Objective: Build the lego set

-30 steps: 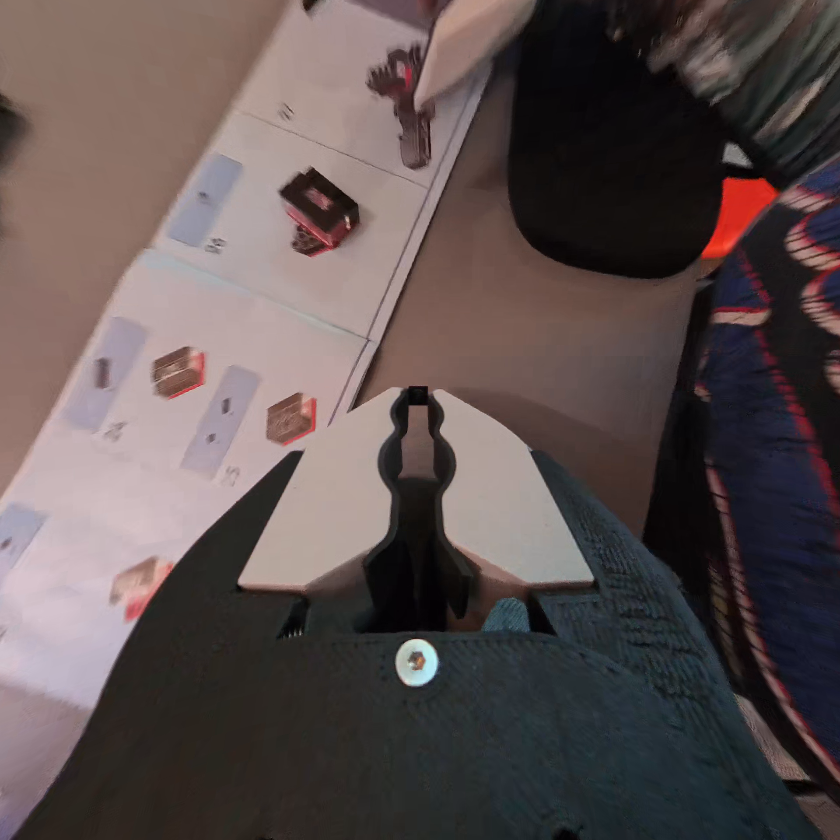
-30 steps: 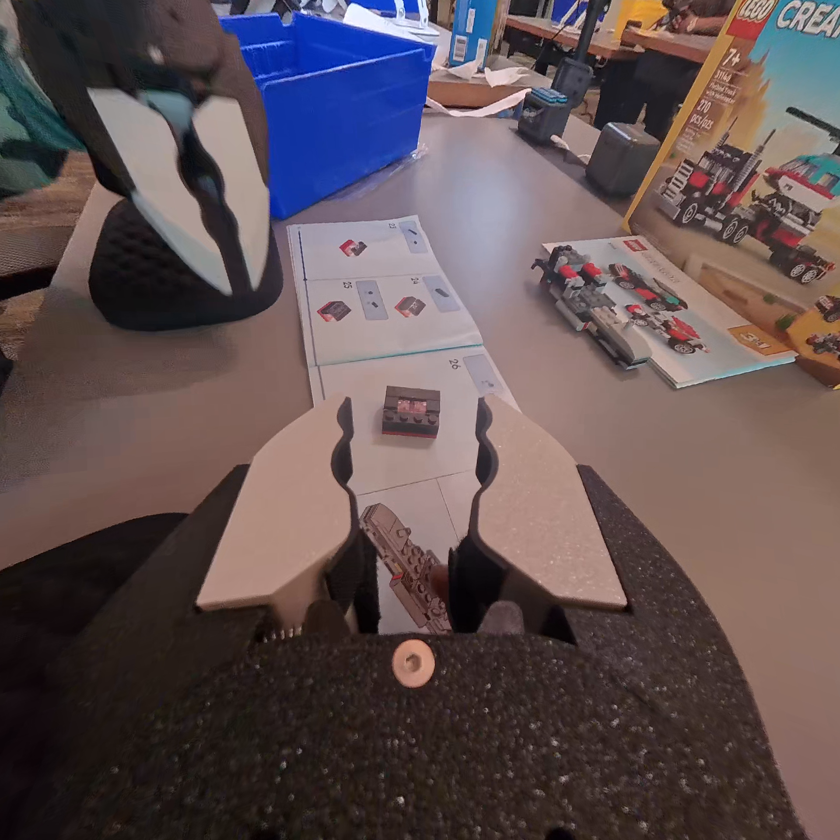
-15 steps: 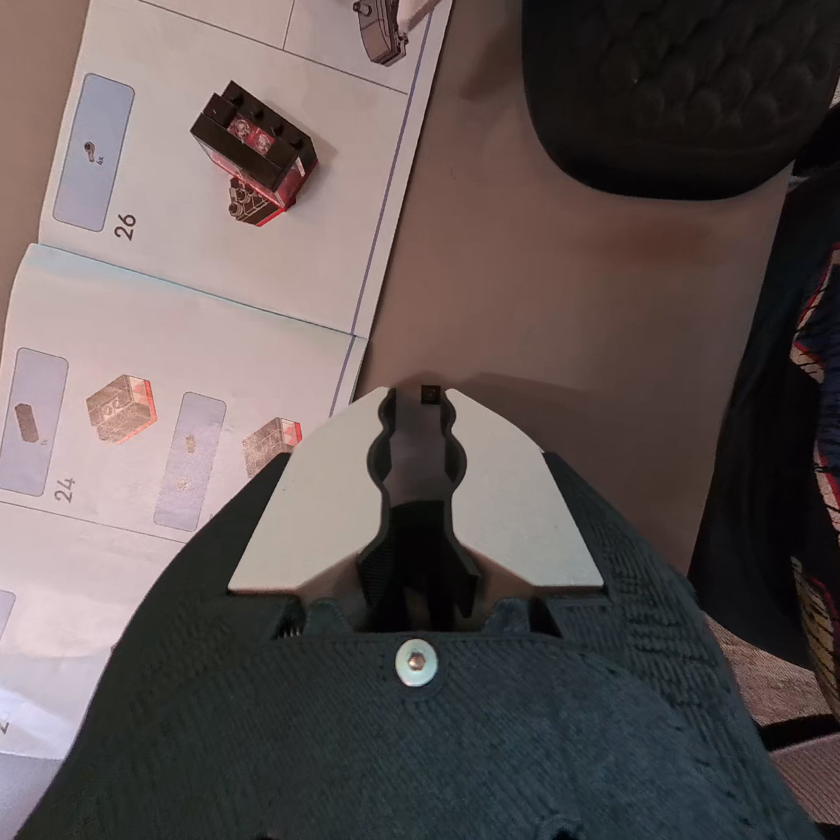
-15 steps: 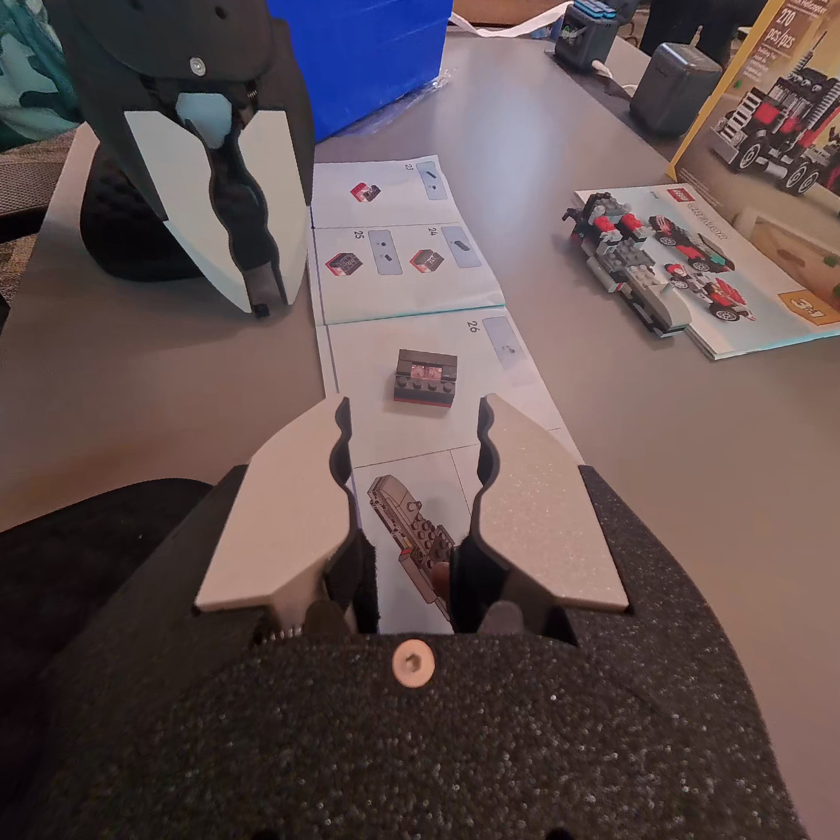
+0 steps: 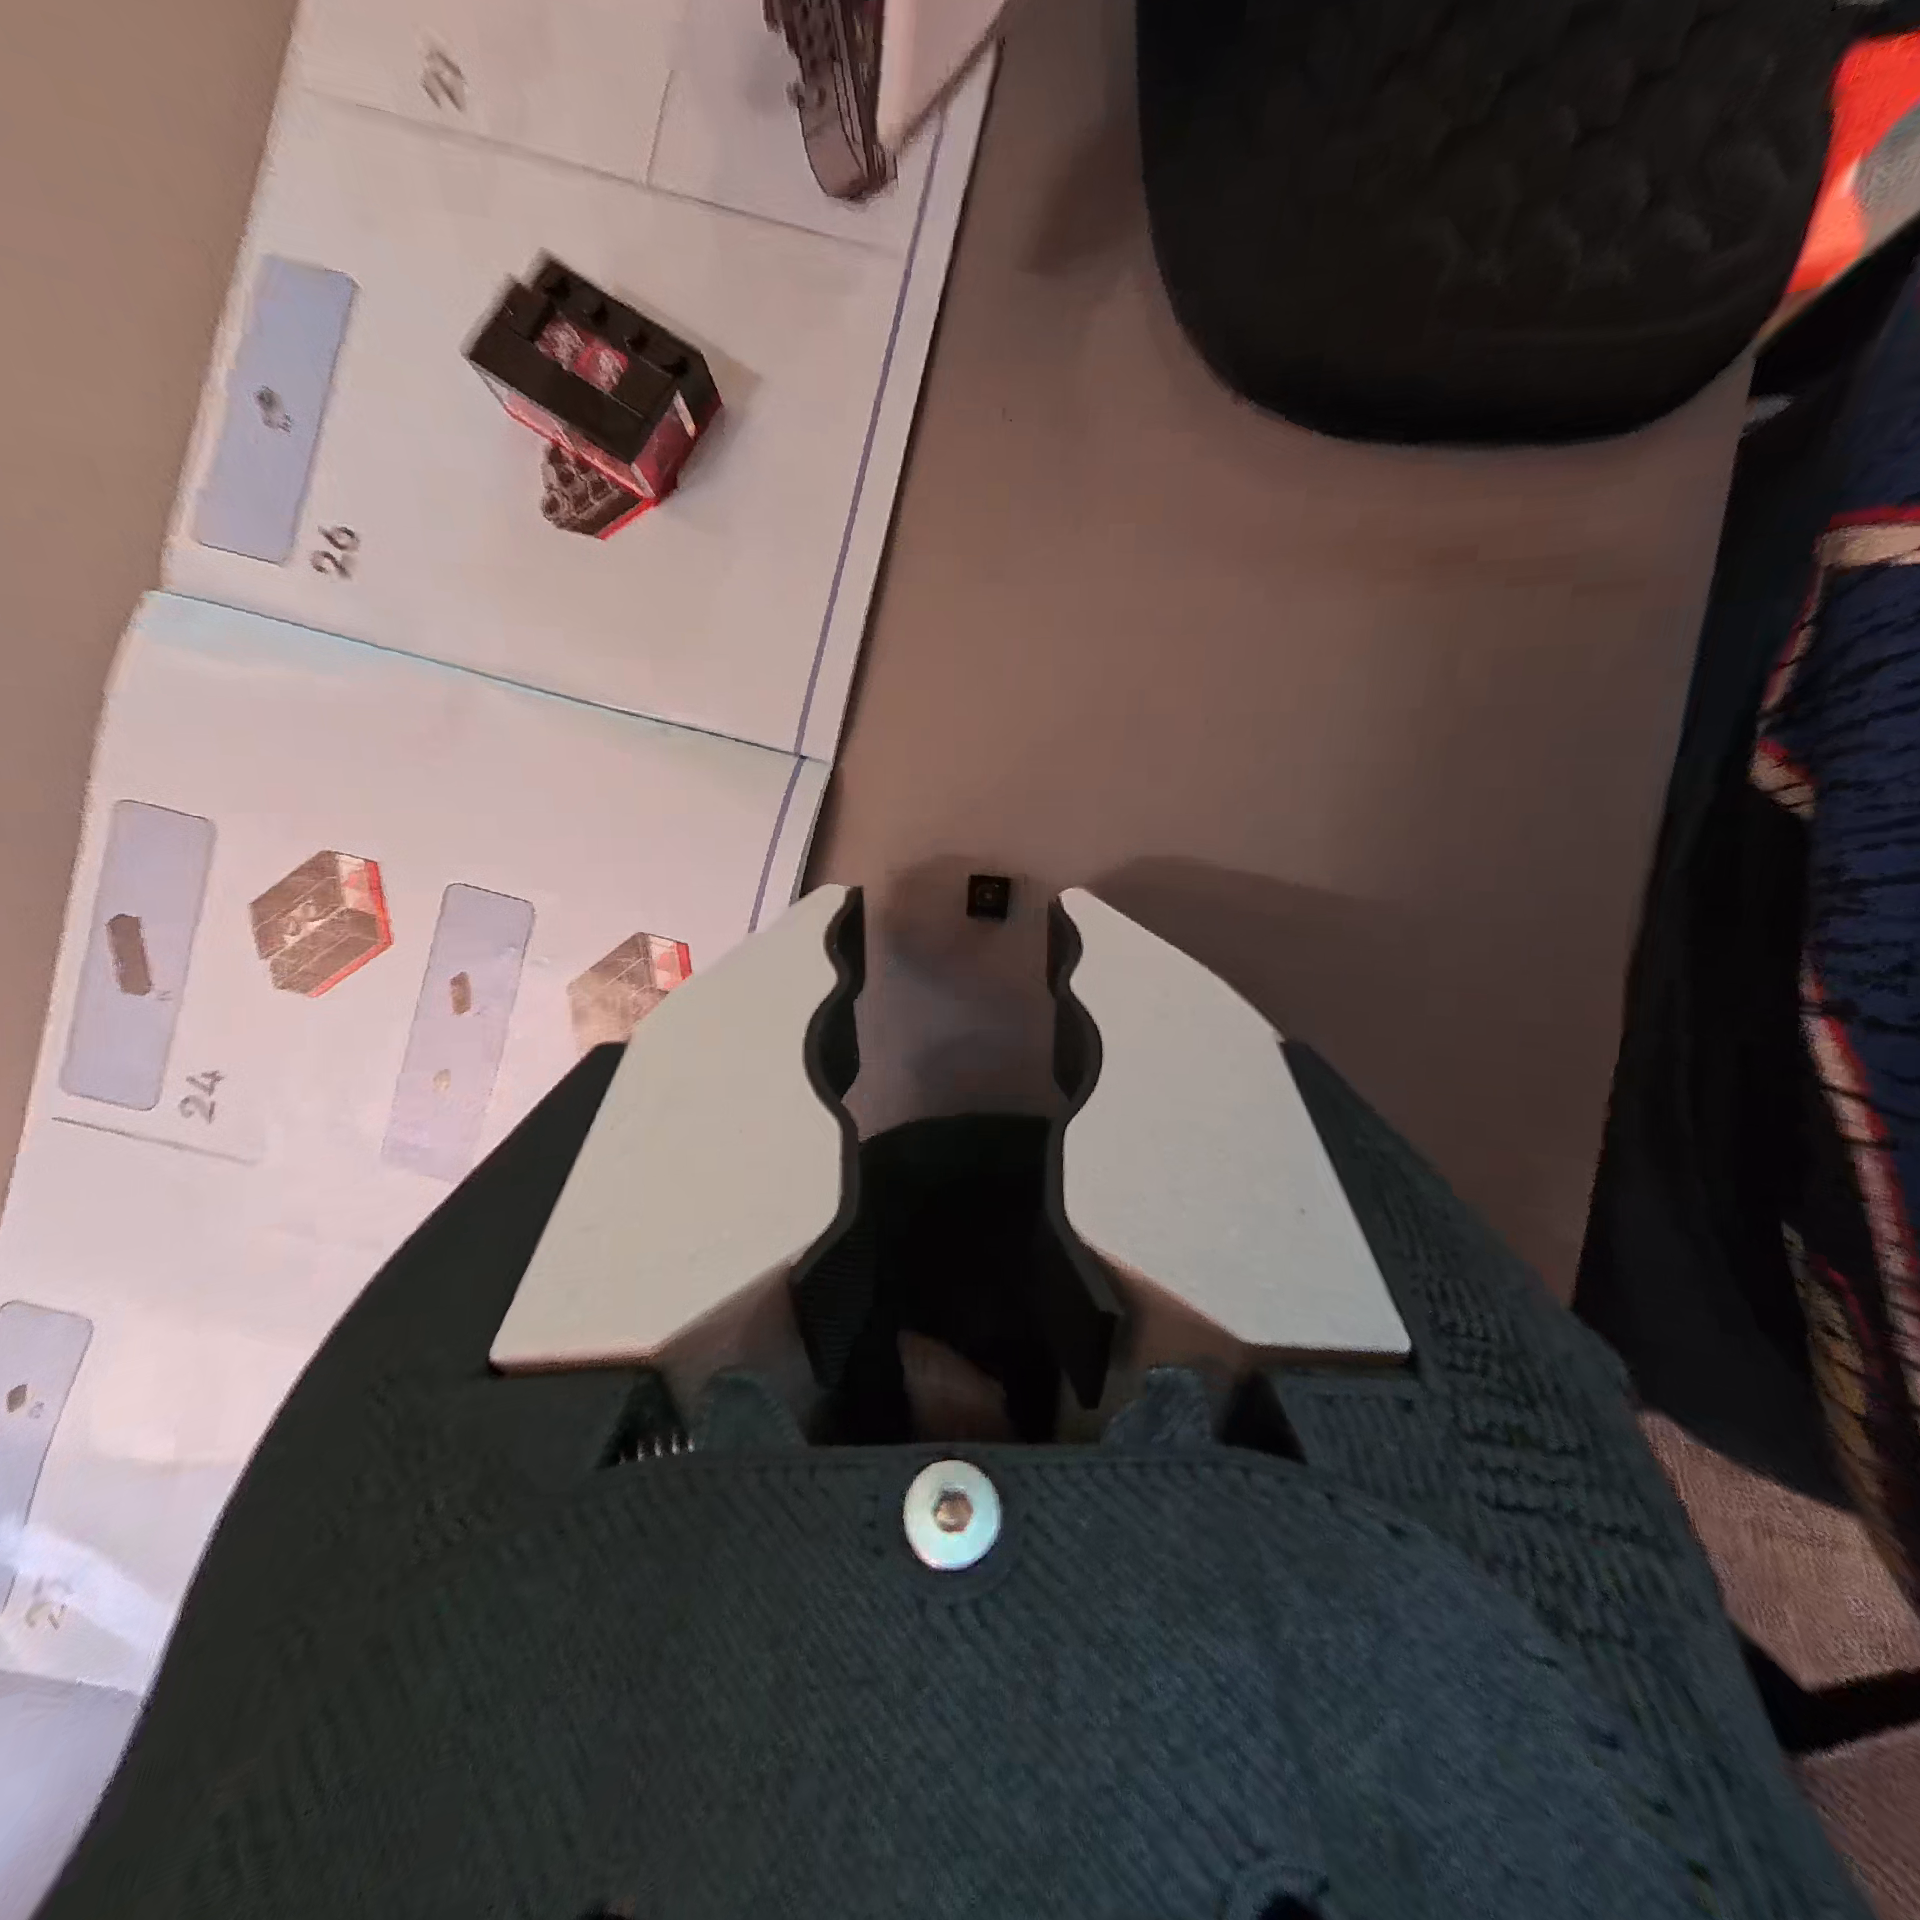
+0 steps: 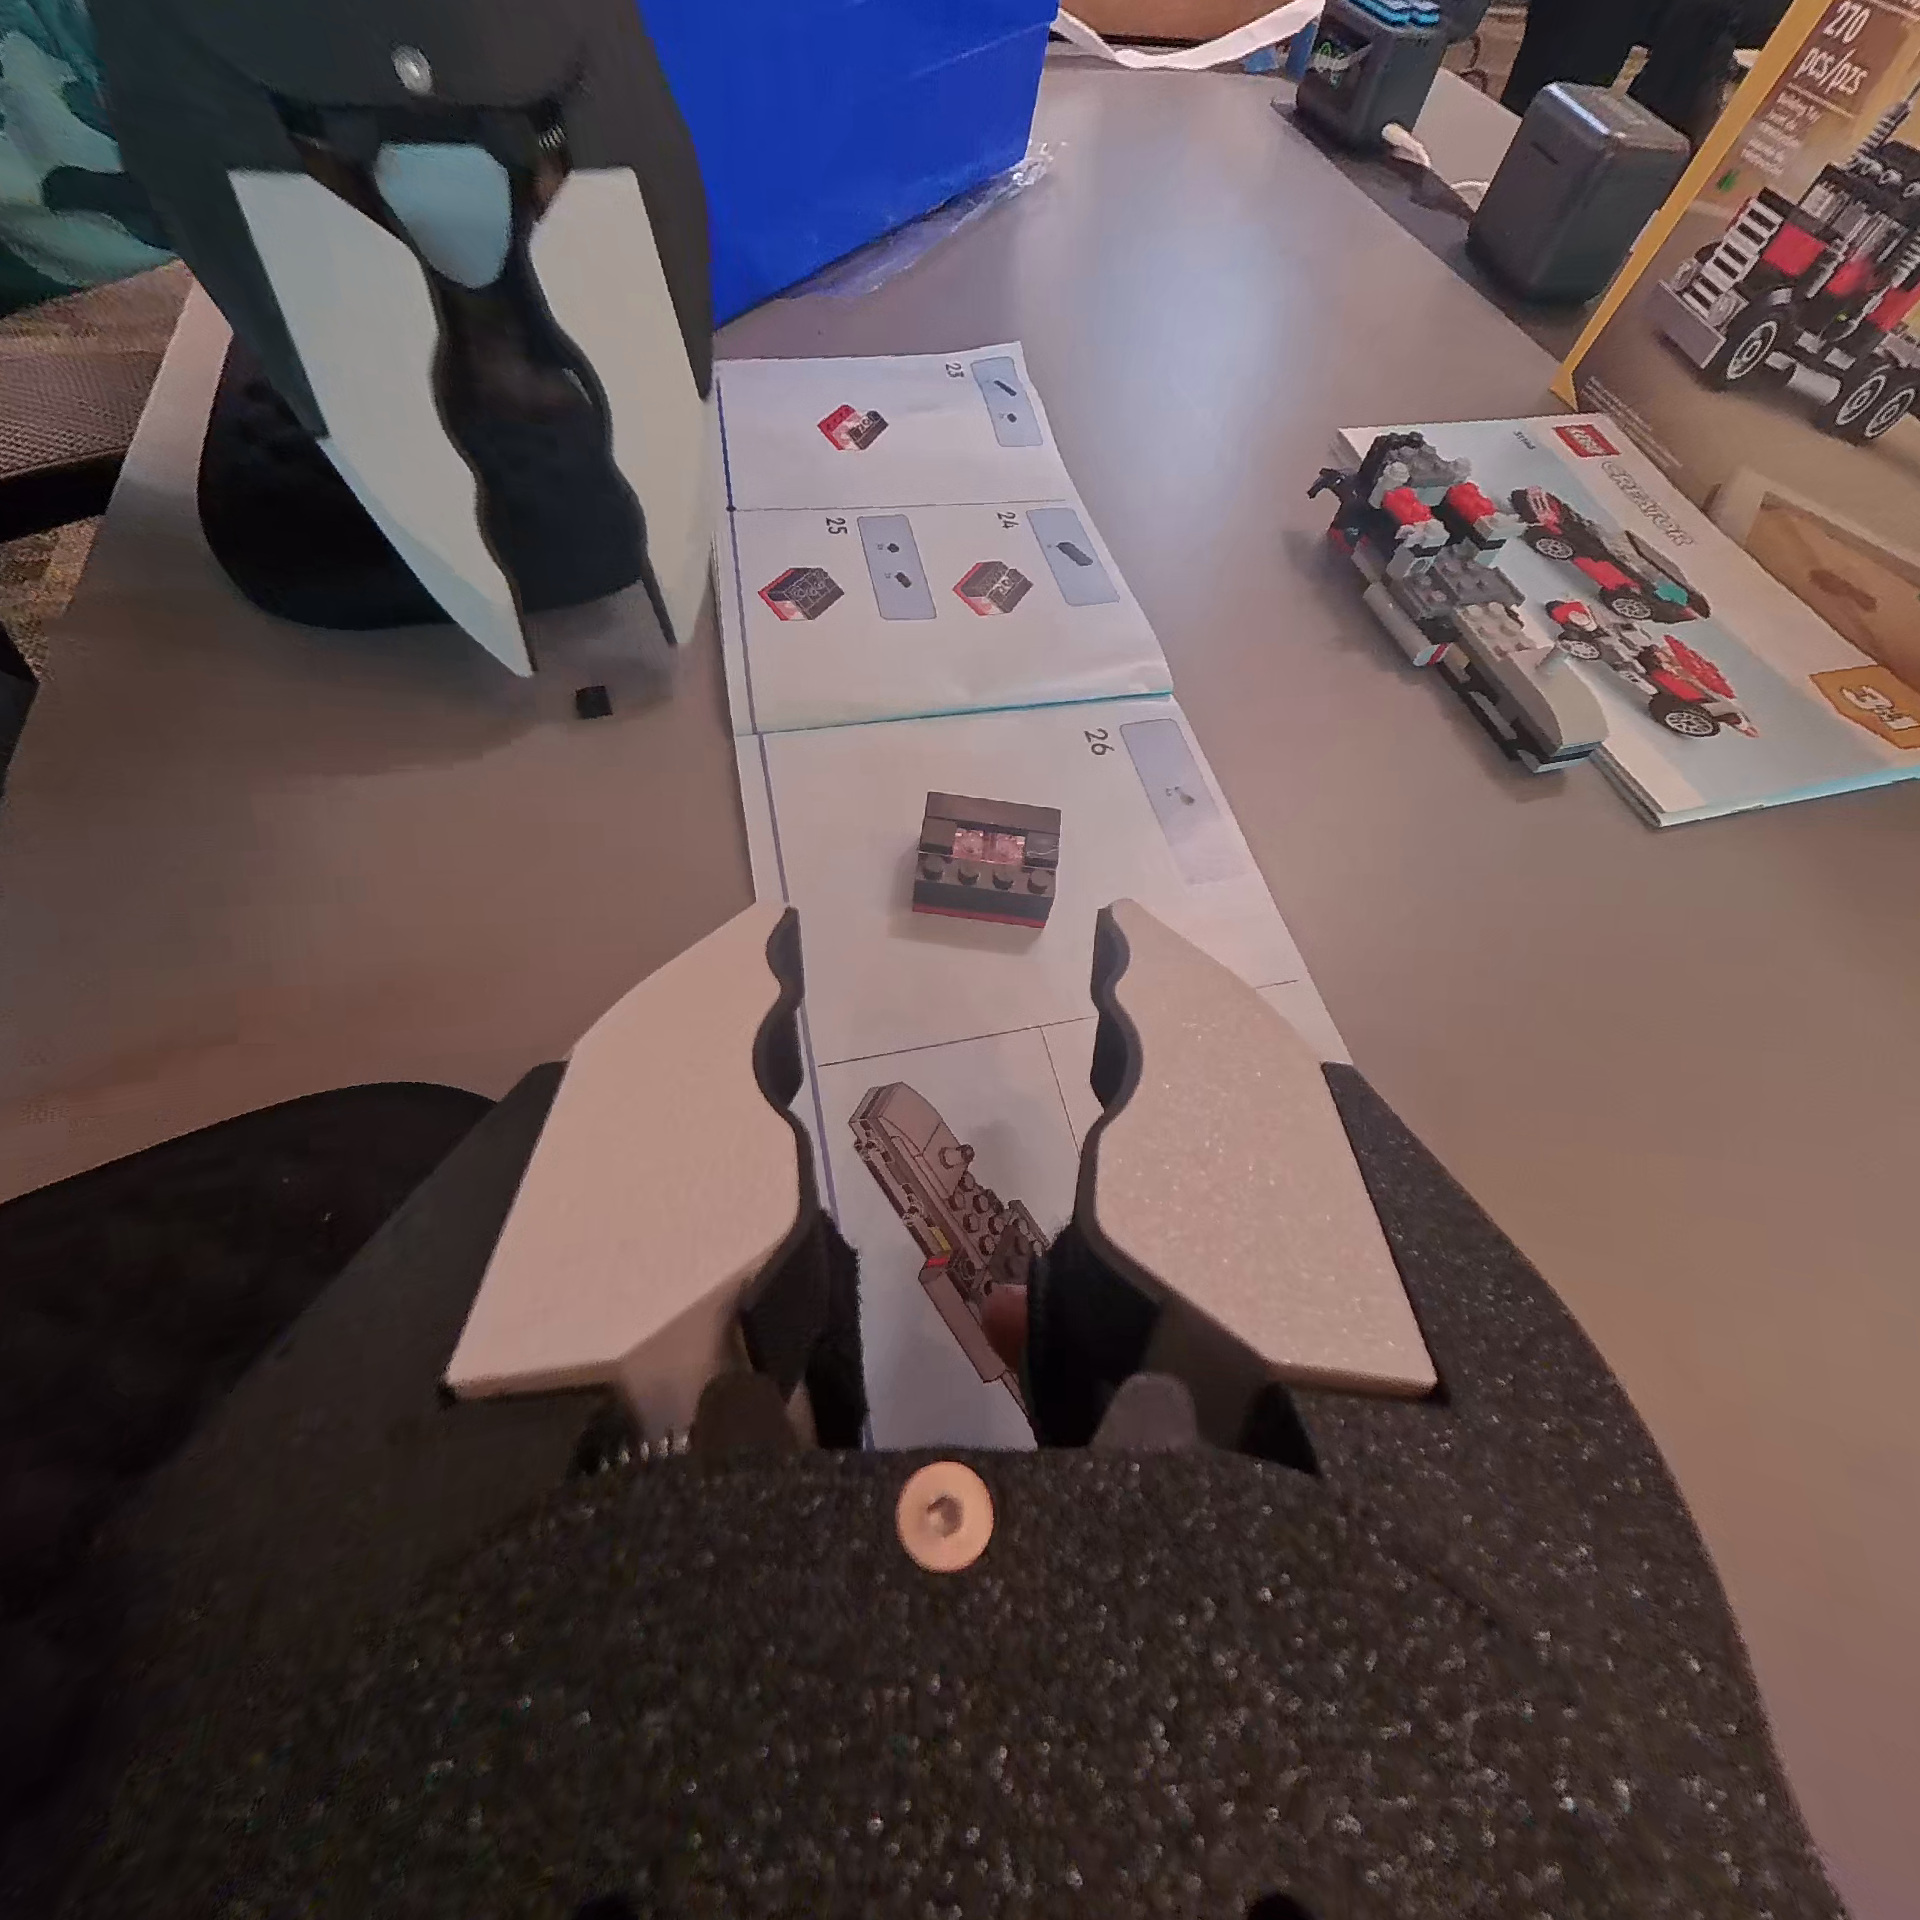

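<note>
Grippers: two, the left gripper [image 5: 954,906] and the right gripper [image 6: 943,914]
Tiny black pieces: one [image 6: 590,701], on the bare table [image 6: 1455,1039]
Small black-and-red assemblies: one [image 6: 985,854]
Long grey truck builds: one [image 6: 1455,603]
Instruction booklets: two, an open one [image 6: 935,644] and a closed one [image 6: 1766,665]
Blue bins: one [image 6: 862,135]
Set boxes: one [image 6: 1766,239]
Dark small devices at the far edge: two [image 6: 1569,197] [image 6: 1351,73]
</note>
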